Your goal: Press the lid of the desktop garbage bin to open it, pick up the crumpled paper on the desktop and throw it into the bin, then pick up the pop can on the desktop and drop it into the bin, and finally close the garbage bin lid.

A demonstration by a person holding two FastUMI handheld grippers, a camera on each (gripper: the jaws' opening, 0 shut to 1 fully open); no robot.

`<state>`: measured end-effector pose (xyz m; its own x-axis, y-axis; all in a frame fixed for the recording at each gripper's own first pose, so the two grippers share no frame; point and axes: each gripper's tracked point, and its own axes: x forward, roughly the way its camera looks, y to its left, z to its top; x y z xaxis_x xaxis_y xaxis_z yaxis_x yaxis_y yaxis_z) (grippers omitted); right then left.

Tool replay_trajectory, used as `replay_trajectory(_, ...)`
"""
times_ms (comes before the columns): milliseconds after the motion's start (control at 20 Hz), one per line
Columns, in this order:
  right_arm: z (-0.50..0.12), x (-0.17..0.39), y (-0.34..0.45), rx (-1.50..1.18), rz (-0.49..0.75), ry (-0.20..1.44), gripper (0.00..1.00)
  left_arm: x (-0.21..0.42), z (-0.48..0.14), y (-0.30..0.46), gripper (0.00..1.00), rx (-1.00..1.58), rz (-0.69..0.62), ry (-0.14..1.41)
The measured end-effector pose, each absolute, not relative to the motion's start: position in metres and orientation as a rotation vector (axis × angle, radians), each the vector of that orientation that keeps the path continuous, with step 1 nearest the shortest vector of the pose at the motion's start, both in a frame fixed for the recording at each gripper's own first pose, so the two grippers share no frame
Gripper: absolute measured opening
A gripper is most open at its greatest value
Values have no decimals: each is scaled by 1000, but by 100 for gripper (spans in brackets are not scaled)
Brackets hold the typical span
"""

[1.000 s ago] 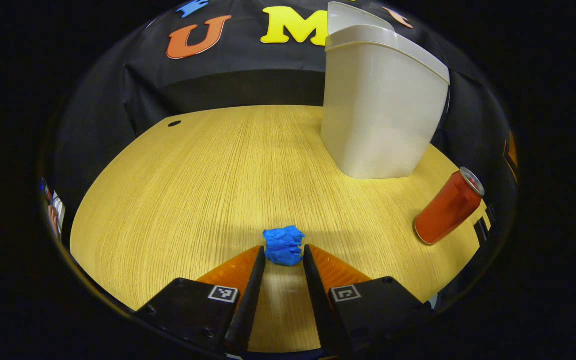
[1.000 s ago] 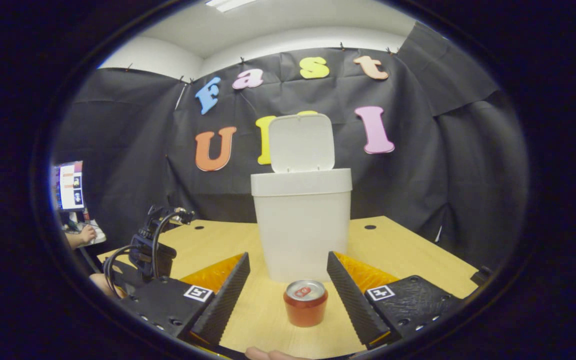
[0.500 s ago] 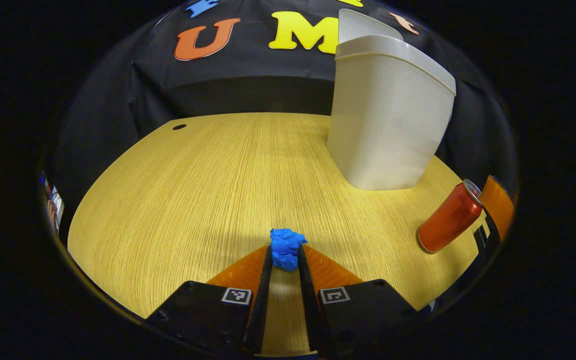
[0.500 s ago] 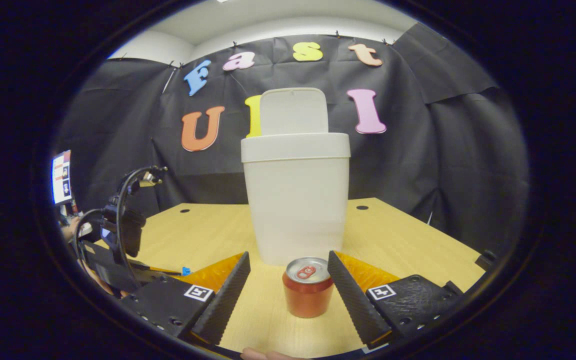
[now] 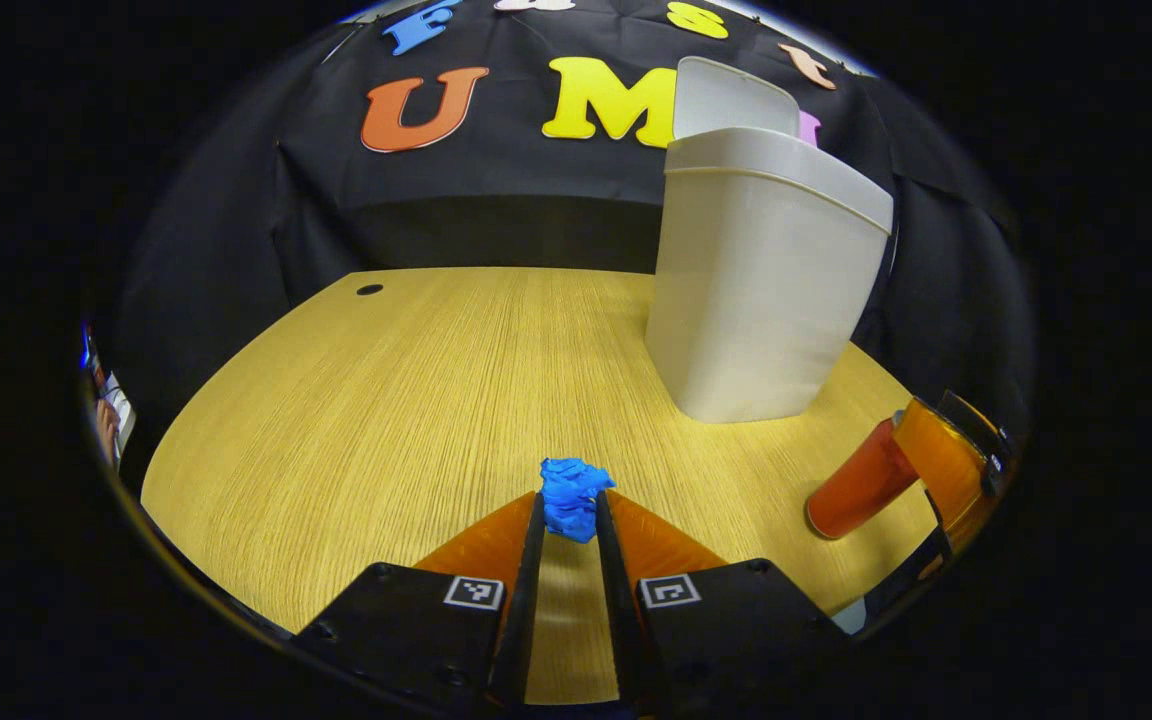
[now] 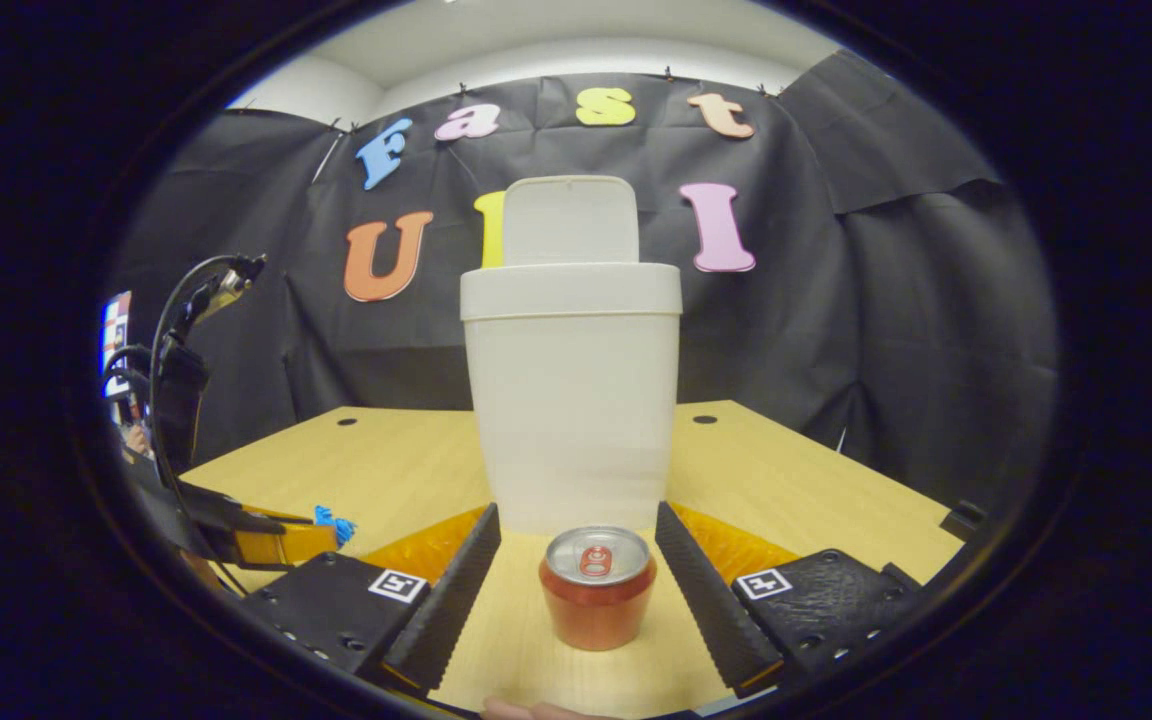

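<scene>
Paper first: the small crumpled ball of blue paper sits pinched at the very tips of the left gripper, whose fingers have closed to a narrow gap and press it from both sides, low over the near part of the pale wood-grain desktop. The hold is shallow, with most of the wad poking out past the tips, so a quick lift or swing could let it squirt free and roll away.

Just to the right, the red aluminium pop can stands upright on the desktop between the fingers of the right gripper, which is spread wide and clear of the can on both sides, gripping nothing. In the left gripper view the can shows near the right edge with one of those fingers beside it. If that gripper nudges forward or closes off-centre, I judge the can could tip and roll, or be shoved into the bin.

Farther back stands the tall white plastic garbage bin, its flip lid raised upright behind the rim. The opening is high, so a carry that rises too little could strike the wall, shifting the light bin or knocking the lid shut before the paper drops.
</scene>
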<state>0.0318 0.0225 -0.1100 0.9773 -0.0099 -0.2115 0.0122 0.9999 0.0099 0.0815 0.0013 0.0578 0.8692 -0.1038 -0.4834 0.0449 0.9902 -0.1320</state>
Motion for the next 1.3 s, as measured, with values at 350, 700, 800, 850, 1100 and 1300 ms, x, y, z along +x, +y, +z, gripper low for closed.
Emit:
replay_trajectory(350,-153,35,16,-7,-68,344,94,88,83,-1,35,-108,-76,468)
replay_trajectory(700,-196,39,4,16,-132,472,93,85,91,3,35,-110,-69,450)
replay_trajectory(800,-194,37,4,6,-141,471,83,85,90,4,35,-105,-67,447)
replay_trajectory(850,-191,35,7,-5,-137,460,81,85,92,4,35,-103,-67,444)
replay_trajectory(1100,-165,26,13,-11,-105,391,80,83,105,-4,35,-86,-76,395)
replay_trajectory(1300,-124,24,12,-24,-90,280,79,81,121,-6,35,-89,-68,337)
